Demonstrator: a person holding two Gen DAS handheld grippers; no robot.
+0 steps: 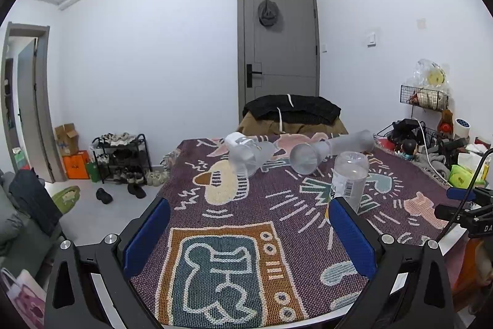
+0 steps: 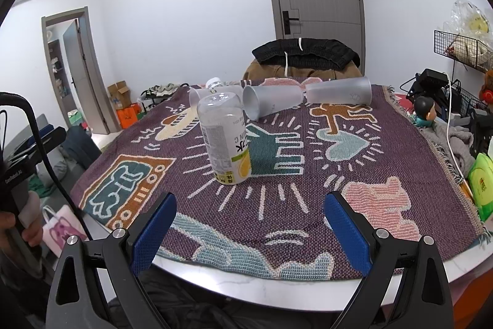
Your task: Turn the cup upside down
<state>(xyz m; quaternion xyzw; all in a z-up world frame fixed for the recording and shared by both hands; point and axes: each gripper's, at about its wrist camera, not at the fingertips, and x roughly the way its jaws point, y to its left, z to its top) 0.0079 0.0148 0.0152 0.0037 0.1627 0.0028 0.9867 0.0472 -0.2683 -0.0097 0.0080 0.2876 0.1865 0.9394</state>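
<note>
Three frosted plastic cups lie on their sides at the far end of the patterned tablecloth (image 2: pixel 277 174). One cup (image 2: pixel 271 104) has its mouth toward me; in the left wrist view it is (image 1: pixel 311 154). A second cup (image 2: pixel 339 93) lies to its right (image 1: pixel 351 141). A third cup (image 1: pixel 246 156) lies at the left (image 2: pixel 215 96). An upside-down clear bottle (image 2: pixel 226 141) with a lemon label stands in the middle (image 1: pixel 349 178). My left gripper (image 1: pixel 249 236) is open and empty. My right gripper (image 2: pixel 249 227) is open and empty at the near table edge.
A chair with dark clothes (image 2: pixel 305 54) stands behind the table. Clutter, a wire basket (image 2: pixel 462 48) and a green packet (image 2: pixel 482 184) fill the right side. A shoe rack (image 1: pixel 121 156) and boxes stand on the floor at left.
</note>
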